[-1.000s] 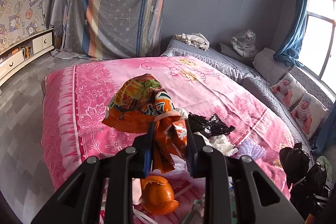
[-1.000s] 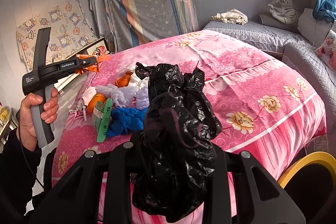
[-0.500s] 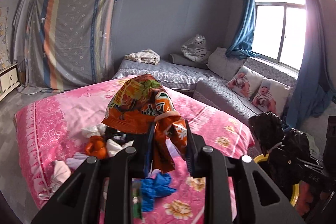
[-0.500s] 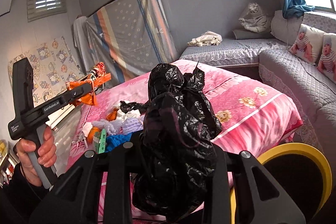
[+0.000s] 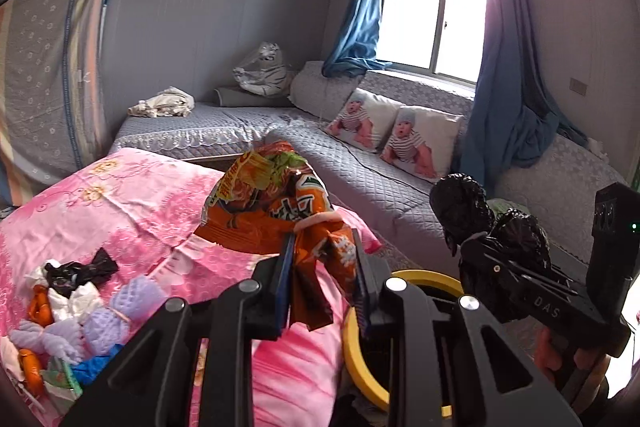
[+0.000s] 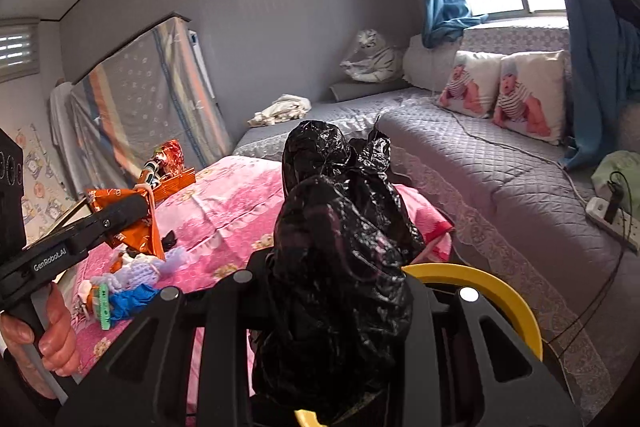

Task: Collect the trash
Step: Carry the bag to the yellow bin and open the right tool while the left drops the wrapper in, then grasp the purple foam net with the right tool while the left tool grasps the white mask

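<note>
Loose trash (image 5: 76, 311) lies piled on the pink bedspread (image 5: 132, 211) at far left. Next, the left gripper (image 5: 322, 287) has its jaws clamped on an orange snack wrapper (image 5: 276, 207), held up above the bed's corner. Below sits the yellow-rimmed bin (image 5: 356, 359). Rightmost, the right gripper (image 6: 340, 291) is closed on a crumpled black plastic bag (image 6: 340, 239), raised over that bin.

Daylight pours through the white-framed glass window (image 5: 434, 3), blown out to pure white with a pinkish flare beside it. Away from the window the grey room dims. Fisheye bending curves the edges into dark, blurred corners.
</note>
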Demonstrator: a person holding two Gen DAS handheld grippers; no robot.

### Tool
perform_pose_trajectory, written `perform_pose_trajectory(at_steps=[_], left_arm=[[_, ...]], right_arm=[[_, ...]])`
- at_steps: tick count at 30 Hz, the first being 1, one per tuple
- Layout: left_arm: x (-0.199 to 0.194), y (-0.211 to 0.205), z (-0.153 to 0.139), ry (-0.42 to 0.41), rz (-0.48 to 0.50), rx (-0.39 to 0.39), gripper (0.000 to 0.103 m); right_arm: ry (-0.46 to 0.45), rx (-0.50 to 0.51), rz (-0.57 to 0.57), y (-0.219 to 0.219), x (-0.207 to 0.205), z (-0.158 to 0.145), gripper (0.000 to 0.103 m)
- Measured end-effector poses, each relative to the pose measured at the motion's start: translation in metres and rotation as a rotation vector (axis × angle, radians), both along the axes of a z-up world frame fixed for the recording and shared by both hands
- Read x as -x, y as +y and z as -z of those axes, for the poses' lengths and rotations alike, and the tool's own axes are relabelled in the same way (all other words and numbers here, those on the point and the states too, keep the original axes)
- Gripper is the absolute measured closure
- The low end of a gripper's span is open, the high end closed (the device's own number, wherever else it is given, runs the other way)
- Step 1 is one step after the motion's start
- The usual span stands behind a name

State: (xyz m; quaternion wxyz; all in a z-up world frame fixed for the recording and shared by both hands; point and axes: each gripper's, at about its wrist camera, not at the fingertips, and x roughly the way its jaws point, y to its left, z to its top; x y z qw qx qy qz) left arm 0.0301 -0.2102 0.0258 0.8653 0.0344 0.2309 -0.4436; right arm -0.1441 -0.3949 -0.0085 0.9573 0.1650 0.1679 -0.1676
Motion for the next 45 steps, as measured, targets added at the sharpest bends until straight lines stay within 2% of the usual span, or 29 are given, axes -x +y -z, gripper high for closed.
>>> perform_pose_trajectory(at_steps=[6, 12, 21, 22, 23, 24, 25, 28, 32, 38, 42, 45], left_arm=[[0.012, -0.049, 0.026, 0.05, 0.09, -0.035, 0.079], [0.013, -0.083, 0.056, 0.11, 0.144, -0.076, 0.079], [0.013, -0.101, 0.084, 0.185, 0.179, -0.123, 0.078], [0.013, -0.1, 0.085, 0.195, 0.18, -0.117, 0.071], [0.011, -0.101, 0.086, 0.201, 0.174, -0.113, 0.065], [0.011, -0.1, 0.087, 0.204, 0.167, -0.107, 0.055], [0.011, -0.1, 0.086, 0.205, 0.161, -0.099, 0.05], [0.01, -0.096, 0.085, 0.198, 0.13, -0.093, 0.039], [0.001, -0.081, 0.079, 0.211, 0.085, -0.059, 0.037], [-0.013, -0.047, 0.056, 0.156, -0.021, -0.018, 0.037], [-0.025, -0.013, 0.033, 0.125, -0.111, 0.032, 0.037], [-0.032, 0.017, 0.015, 0.069, -0.198, 0.057, 0.037]], right_arm=[[0.055, -0.055, 0.112, -0.033, 0.011, 0.021, 0.076], [0.104, -0.166, 0.136, -0.06, 0.013, 0.046, 0.076], [0.124, -0.225, 0.19, -0.079, 0.013, 0.061, 0.071], [0.12, -0.228, 0.198, -0.081, 0.014, 0.062, 0.065], [0.117, -0.231, 0.21, -0.082, 0.015, 0.061, 0.056], [0.112, -0.229, 0.222, -0.081, 0.017, 0.059, 0.052], [0.108, -0.227, 0.234, -0.082, 0.017, 0.059, 0.047], [0.098, -0.234, 0.259, -0.086, 0.022, 0.059, 0.044], [0.075, -0.231, 0.287, -0.091, 0.029, 0.055, 0.043], [0.009, -0.167, 0.288, -0.081, 0.033, 0.043, 0.042], [-0.048, -0.084, 0.239, -0.061, 0.025, 0.025, 0.041], [-0.09, -0.031, 0.168, -0.042, 0.014, 0.011, 0.037]])
